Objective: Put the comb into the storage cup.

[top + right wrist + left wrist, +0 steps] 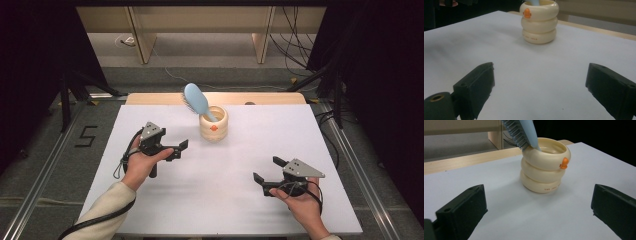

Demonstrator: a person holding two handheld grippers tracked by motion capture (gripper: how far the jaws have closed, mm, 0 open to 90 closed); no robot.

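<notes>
This looks like a lab or recording booth set up for filming, not a home. Black curtains [30,75] close in both sides, and the legs of dark stands [75,85] rest on the grey carpet floor beyond the fingers. Loose cables [295,50] trail down the far right side, and another cord [125,41] lies on the floor at the back. The desk [225,200] is covered by a plain white sheet (its wooden edge shows at the far side). Metal rails [360,170] run along the floor on either side, and a taped number 5 [86,136] marks the carpet to the left. Pale wooden furniture [145,35] stands at the back.
</notes>
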